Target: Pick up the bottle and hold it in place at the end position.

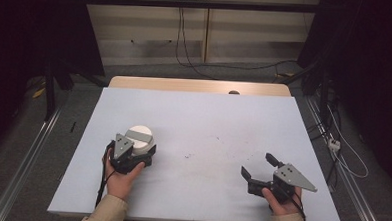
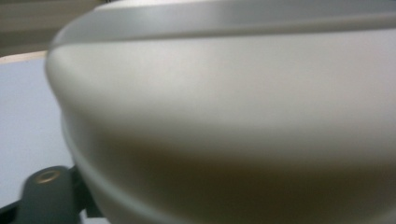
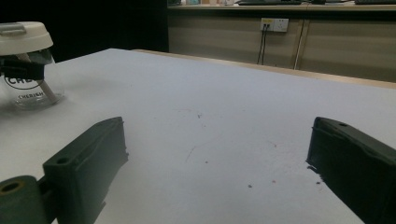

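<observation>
— Where the desk (image 1: pixel 198 120) is seen from the high view, what is found?
— A clear jar with a white lid (image 1: pixel 139 138) is stood at its left, and the left hand-held gripper (image 1: pixel 137 155) is pinched on it; the right hand-held gripper (image 1: pixel 256 166) is held spread, well apart from it.
— And from the left gripper view?
— The lid (image 2: pixel 224 93) is seen pressed up close, blurred.
— From the right gripper view?
— Both jaws are spread over bare desk (image 3: pixel 210 107); the jar (image 3: pixel 27 65) is seen far left.
</observation>
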Action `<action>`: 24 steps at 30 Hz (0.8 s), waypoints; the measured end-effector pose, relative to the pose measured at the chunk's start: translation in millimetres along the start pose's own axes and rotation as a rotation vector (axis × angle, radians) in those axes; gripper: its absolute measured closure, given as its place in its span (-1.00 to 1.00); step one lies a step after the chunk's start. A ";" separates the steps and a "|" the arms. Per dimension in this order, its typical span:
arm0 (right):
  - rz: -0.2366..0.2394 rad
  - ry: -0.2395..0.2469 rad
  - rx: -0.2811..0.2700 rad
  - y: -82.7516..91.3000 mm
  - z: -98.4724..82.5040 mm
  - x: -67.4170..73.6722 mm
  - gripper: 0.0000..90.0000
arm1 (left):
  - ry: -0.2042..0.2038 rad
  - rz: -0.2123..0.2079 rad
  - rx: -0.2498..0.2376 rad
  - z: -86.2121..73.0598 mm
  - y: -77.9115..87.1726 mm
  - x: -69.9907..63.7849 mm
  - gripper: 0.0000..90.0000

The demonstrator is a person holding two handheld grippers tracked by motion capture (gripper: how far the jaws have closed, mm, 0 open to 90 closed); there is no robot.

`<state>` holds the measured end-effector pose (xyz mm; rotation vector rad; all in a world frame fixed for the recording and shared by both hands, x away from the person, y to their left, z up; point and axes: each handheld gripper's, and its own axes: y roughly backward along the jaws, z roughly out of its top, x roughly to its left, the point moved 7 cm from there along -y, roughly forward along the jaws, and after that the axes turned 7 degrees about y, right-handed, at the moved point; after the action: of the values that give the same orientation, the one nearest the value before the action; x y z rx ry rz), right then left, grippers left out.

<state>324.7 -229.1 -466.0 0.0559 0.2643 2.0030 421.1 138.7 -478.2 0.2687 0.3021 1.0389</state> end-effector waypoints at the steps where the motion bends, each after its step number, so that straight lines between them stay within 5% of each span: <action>1: 0.002 0.001 -0.001 -0.2 0.1 0.2 -0.91 | -0.001 -0.001 -0.001 0.6 0.1 -0.3 -0.60; 9: 0.007 0.008 0.000 -1.5 0.4 0.2 -0.90 | -0.030 -0.074 -0.006 6.3 0.0 -2.4 -0.59; 24: 0.007 0.017 0.004 -4.0 0.9 -2.3 -0.90 | -0.079 -0.214 -0.019 29.5 -21.1 -26.9 -0.59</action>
<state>329.3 -229.4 -465.9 0.0425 0.2800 2.0106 436.1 102.9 -455.3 0.2539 0.2441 0.8174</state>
